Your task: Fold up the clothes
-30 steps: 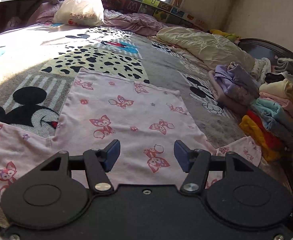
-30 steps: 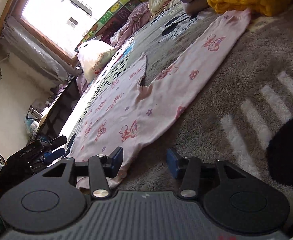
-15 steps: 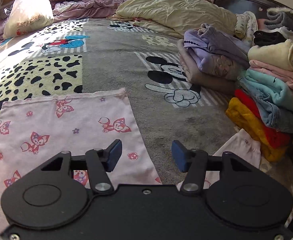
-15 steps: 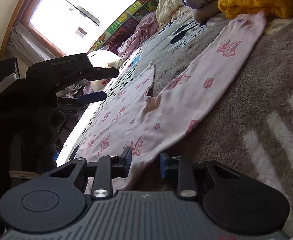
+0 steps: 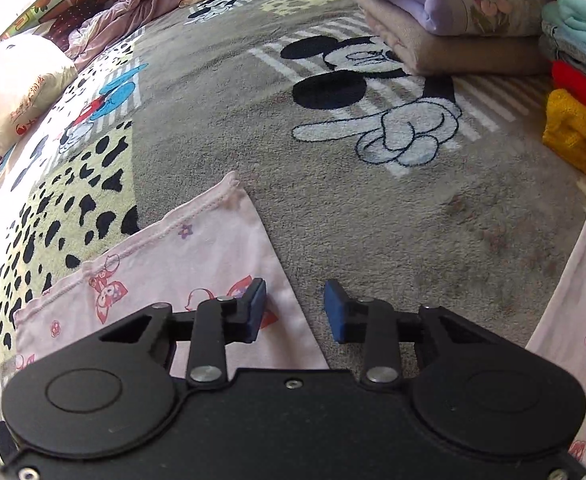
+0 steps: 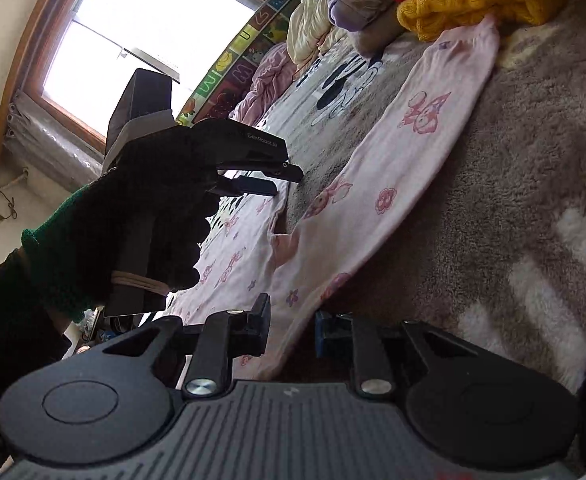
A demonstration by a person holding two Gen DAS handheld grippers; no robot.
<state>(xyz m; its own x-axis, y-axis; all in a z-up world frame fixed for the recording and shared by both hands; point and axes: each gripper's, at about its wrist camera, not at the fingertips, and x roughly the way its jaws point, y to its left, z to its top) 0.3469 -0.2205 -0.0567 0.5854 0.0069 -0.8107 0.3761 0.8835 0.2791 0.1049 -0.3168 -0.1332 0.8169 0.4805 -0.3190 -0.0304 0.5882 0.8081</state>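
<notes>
Jaws straddle the pink garment's point(image 5: 213, 264) edge.

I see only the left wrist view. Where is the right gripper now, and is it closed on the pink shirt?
Observer: The right gripper is at the near edge of the pink shirt. Its fingers are open, with the cloth edge between them.
Operator: And the long sleeve? My view cuts it.
Observer: The sleeve lies flat and straight, and its cuff reaches the yellow knit.
Operator: How does my left gripper look from there?
Observer: The left gripper is over the shirt's body, held by a black-gloved hand. Whether it touches the cloth I cannot tell.
</notes>
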